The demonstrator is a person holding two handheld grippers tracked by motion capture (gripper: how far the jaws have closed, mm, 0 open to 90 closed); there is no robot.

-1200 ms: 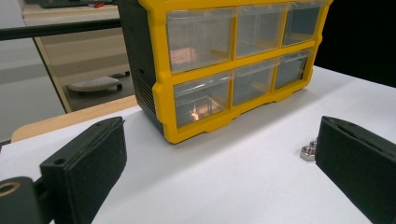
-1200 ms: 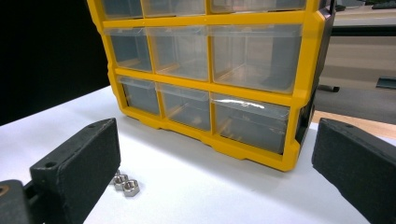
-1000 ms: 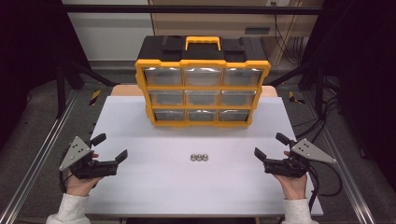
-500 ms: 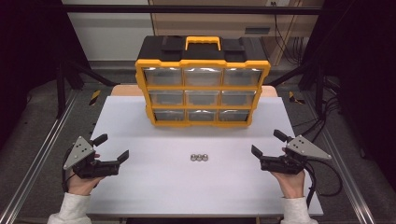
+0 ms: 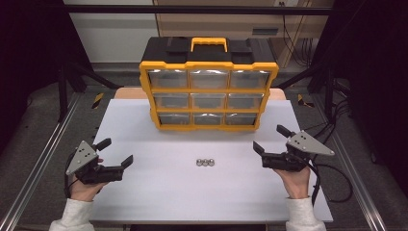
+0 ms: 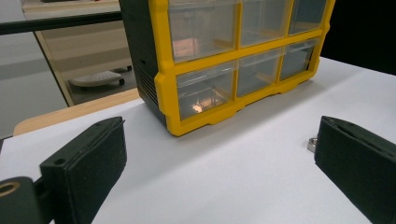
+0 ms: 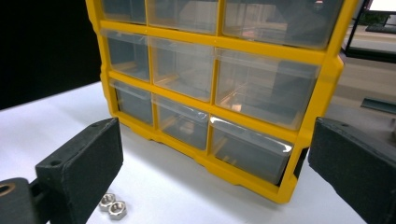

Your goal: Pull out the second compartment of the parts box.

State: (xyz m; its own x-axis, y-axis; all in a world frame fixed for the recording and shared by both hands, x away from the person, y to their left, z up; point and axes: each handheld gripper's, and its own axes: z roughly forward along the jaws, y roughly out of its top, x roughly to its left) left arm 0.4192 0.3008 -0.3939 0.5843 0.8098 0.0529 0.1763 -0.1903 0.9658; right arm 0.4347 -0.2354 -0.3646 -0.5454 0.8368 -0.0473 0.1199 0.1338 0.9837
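White table (image 5: 144, 202) in dim lab w/ yellow drawer organizer (image 5: 209, 89) at back. Three nuts (image 5: 205, 162) lay midway btwn left gripper (image 5: 115, 156) & right gripper (image 5: 268, 139), apart from both; both were released, empty.

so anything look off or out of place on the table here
Only the three nuts: they lie loose in a row on the bare table, in front of the drawer box rather than in a drawer. The box stands upright and square, all its drawers shut. Both tools are open and hold nothing.

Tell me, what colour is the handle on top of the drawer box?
The handle is orange-yellow, matching the drawer box frame; the high view shows it best.
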